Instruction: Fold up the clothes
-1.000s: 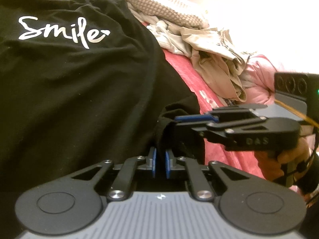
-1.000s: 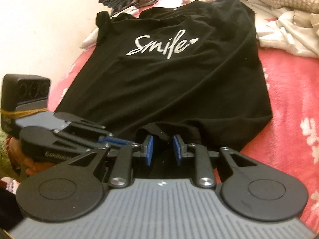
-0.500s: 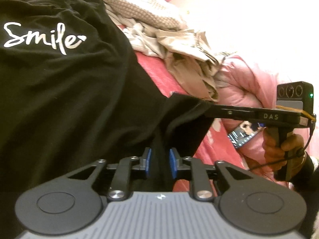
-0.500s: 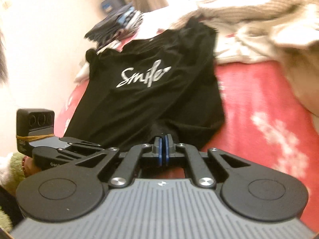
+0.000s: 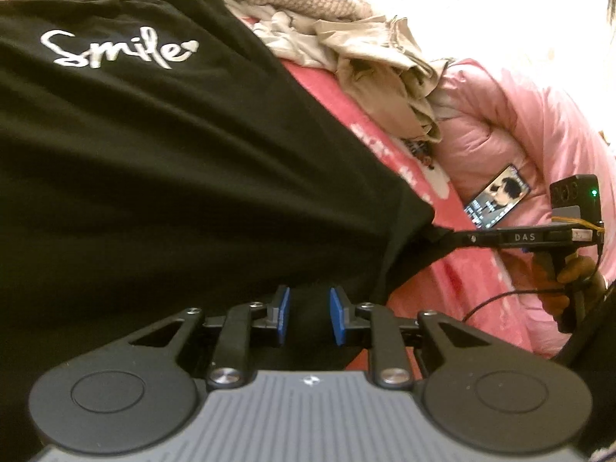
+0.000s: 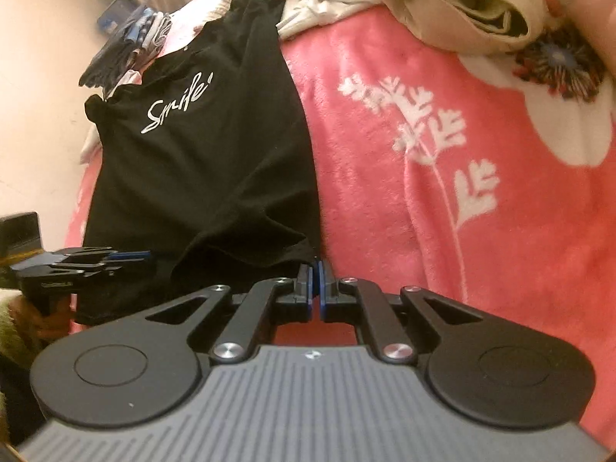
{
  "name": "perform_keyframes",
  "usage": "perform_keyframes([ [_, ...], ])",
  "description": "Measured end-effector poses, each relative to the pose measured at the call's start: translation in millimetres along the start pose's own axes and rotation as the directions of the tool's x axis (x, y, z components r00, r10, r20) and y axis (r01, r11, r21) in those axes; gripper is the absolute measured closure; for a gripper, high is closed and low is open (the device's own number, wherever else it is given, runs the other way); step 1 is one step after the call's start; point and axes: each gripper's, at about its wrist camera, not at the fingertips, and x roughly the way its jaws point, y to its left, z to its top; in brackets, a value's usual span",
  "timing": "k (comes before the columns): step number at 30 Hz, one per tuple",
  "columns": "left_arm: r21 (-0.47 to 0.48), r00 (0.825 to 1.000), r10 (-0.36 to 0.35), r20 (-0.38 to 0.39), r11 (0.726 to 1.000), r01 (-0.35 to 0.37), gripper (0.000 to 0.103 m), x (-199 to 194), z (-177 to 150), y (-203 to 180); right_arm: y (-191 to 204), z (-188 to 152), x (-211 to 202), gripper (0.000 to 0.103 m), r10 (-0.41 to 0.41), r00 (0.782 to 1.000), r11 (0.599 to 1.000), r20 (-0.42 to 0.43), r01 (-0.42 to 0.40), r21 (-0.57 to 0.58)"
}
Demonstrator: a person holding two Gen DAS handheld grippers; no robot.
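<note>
A black T-shirt (image 5: 173, 154) with white "Smile" lettering lies spread on a pink floral blanket (image 6: 442, 192). My right gripper (image 6: 316, 281) is shut on the shirt's (image 6: 215, 161) near hem corner. In the left wrist view that gripper (image 5: 458, 236) pulls the corner out to the right, and the hem is stretched taut. My left gripper (image 5: 310, 308) sits at the hem further along. Its blue pads stand apart with black cloth lying between them, not visibly pinched. The right wrist view shows the left gripper (image 6: 127, 258) at the left edge beside the hem.
A heap of beige and white clothes (image 5: 385, 65) lies at the far side of the bed. A pink padded jacket (image 5: 519, 123) with a lit phone (image 5: 496, 196) on it is at the right. A stack of dark folded clothes (image 6: 127, 46) sits beyond the shirt's collar.
The right gripper's jaws closed on the hem corner and carried it away to the right, drawing the hem taut. The left gripper's jaws widened.
</note>
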Motion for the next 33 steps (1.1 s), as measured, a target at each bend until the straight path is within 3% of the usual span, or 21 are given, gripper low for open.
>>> perform_keyframes([
  [4, -0.061, 0.998, 0.055, 0.001, 0.997, -0.055, 0.081, -25, -14, 13, 5, -11, 16, 0.101, -0.103, 0.994, 0.98, 0.035, 0.108, -0.17],
  [8, -0.141, 0.985, 0.169, 0.029, 0.977, -0.163, 0.078, -75, -37, 25, 25, -18, 14, 0.099, -0.124, 0.987, 0.924, 0.098, 0.151, -0.353],
  [11, -0.21, 0.955, 0.297, 0.016, 0.934, -0.287, 0.077, -118, -60, 32, 32, -22, 17, 0.097, -0.159, 0.979, 0.867, 0.124, 0.199, -0.456],
  [15, -0.307, 0.898, 0.439, -0.03, 0.851, -0.426, 0.076, -166, -91, 43, 35, -19, 16, 0.08, -0.168, 0.975, 0.829, 0.146, 0.22, -0.515],
  [19, -0.403, 0.855, 0.516, -0.04, 0.775, -0.487, 0.076, -190, -116, 56, 42, -20, 13, 0.077, -0.132, 0.978, 0.779, 0.161, 0.203, -0.593],
  [23, -0.46, 0.845, 0.534, -0.038, 0.742, -0.489, 0.076, -189, -130, 66, 52, -23, 18, 0.077, -0.109, 0.98, 0.702, 0.167, 0.194, -0.685],
  [24, -0.467, 0.846, 0.532, -0.037, 0.739, -0.485, 0.076, -188, -131, 67, 54, -24, 22, 0.079, -0.121, 0.978, 0.676, 0.168, 0.206, -0.707],
  [25, -0.473, 0.845, 0.533, -0.037, 0.736, -0.485, 0.076, -189, -133, 69, 55, -25, 25, 0.09, -0.134, 0.976, 0.656, 0.171, 0.217, -0.723],
  [26, -0.479, 0.844, 0.534, -0.037, 0.732, -0.484, 0.076, -190, -135, 71, 53, -24, 24, 0.099, -0.141, 0.974, 0.664, 0.176, 0.225, -0.713],
  [27, -0.486, 0.844, 0.536, -0.037, 0.728, -0.483, 0.076, -191, -137, 72, 49, -21, 20, 0.101, -0.13, 0.975, 0.698, 0.182, 0.221, -0.681],
  [31, -0.544, 0.854, 0.52, -0.015, 0.712, -0.444, 0.075, -200, -146, 82, 24, -11, -2, 0.102, -0.063, 0.981, 0.885, 0.182, 0.139, -0.445],
  [33, -0.571, 0.871, 0.491, 0.006, 0.716, -0.4, 0.064, -201, -147, 87, 8, -9, -5, 0.102, -0.031, 0.986, 0.952, 0.166, 0.08, -0.296],
])
